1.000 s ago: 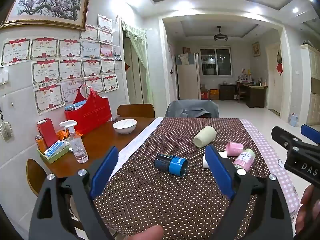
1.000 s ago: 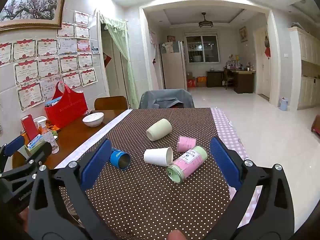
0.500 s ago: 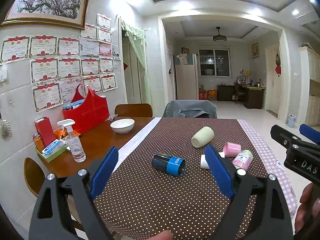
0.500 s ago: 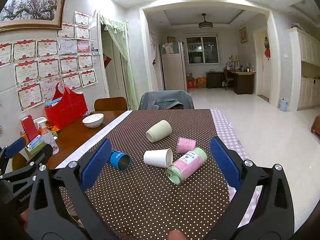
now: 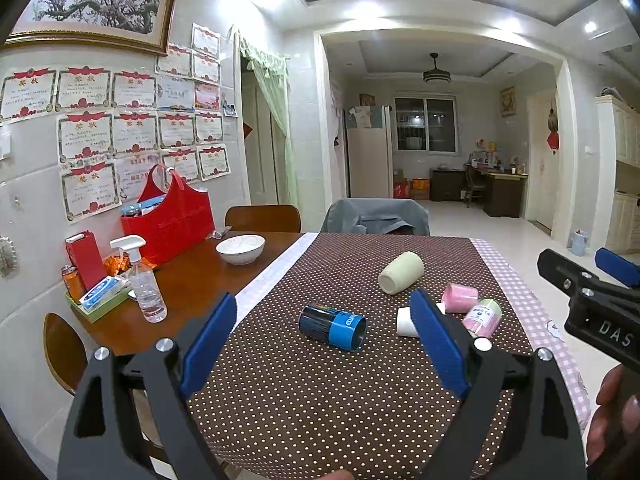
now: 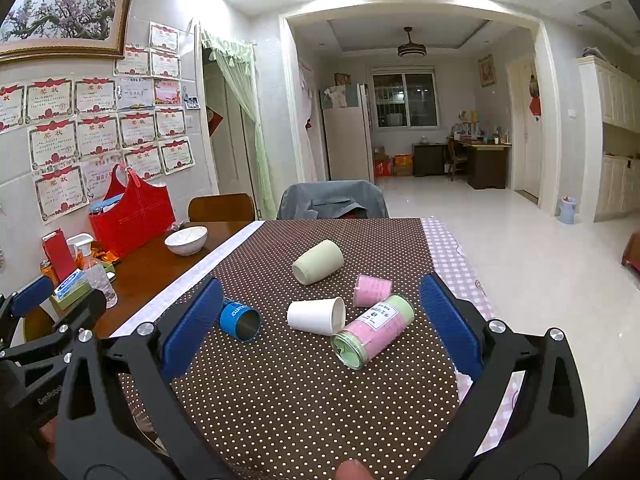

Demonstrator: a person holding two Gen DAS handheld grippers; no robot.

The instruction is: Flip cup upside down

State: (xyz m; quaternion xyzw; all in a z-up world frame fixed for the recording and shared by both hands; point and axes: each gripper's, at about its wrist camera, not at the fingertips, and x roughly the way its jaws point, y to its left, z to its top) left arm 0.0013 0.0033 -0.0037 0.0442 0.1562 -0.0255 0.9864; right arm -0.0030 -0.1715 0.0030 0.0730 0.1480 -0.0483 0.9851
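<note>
**Five cups on their sides, hardly anything moved**

Five cups lie tipped over on the dotted cloth (image 6: pixel 304 392), and compared with a second ago almost nothing changed. Taking the white cup (image 6: pixel 316 316) as the landmark: blue cup (image 6: pixel 239 319) to its left, cream cup (image 6: pixel 318 262) behind it, pink cup (image 6: pixel 372 290) behind and to the right, and the pink-green jar (image 6: pixel 374 330) just beside it on the right, maybe touching, hard to say. None of them rolled.

Left gripper (image 5: pixel 322 332) and right gripper (image 6: pixel 316 318) both hover with jaws spread wide, holding nothing, same as before. The left view has crept up a touch, so the blue cup sits slightly lower between its fingers now. The right view looks basically identical.
</note>
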